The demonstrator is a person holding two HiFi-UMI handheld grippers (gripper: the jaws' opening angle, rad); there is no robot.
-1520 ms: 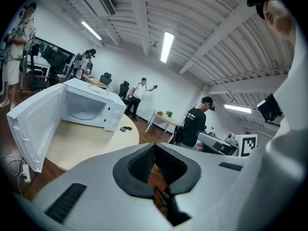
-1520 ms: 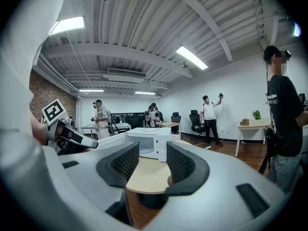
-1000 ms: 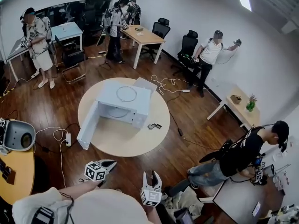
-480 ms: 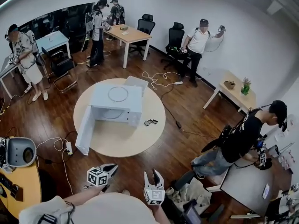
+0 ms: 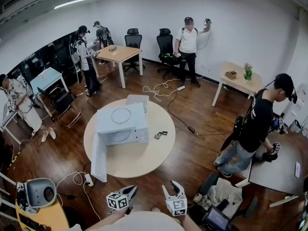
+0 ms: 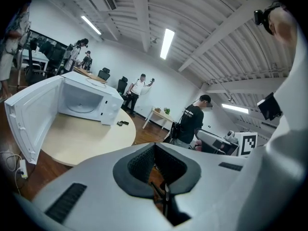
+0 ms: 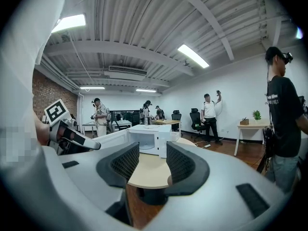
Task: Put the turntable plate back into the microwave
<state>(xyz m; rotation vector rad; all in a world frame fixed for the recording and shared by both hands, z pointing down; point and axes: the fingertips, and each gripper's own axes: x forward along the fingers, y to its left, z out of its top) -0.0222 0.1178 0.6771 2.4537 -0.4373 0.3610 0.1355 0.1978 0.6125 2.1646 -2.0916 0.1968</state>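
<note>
The white microwave [image 5: 120,126] stands on the round table [image 5: 139,160] with its door [image 5: 98,158] swung open to the left. A clear round turntable plate [image 5: 121,115] lies on its roof and shows only as a ring. In the left gripper view the open cavity [image 6: 79,102] has a round shape on its floor. My left gripper [image 5: 131,191] hangs shut and empty well short of the table's near edge. To its right my right gripper [image 5: 172,187] is open and empty. The left jaws [image 6: 155,153] touch; the right jaws [image 7: 152,160] stand apart, with the microwave [image 7: 149,138] beyond them.
Small dark items [image 5: 160,134] lie on the table right of the microwave, and a white box [image 5: 137,100] sits behind it. A power strip [image 5: 89,179] and cables lie on the floor. A person in black [image 5: 255,124] stands at the right. A yellow table [image 5: 43,218] is at lower left.
The head view has swung, so the room's far wall shows more and both grippers sit further right in the picture. The left stays shut, the right open. Microwave and plate have not moved.
</note>
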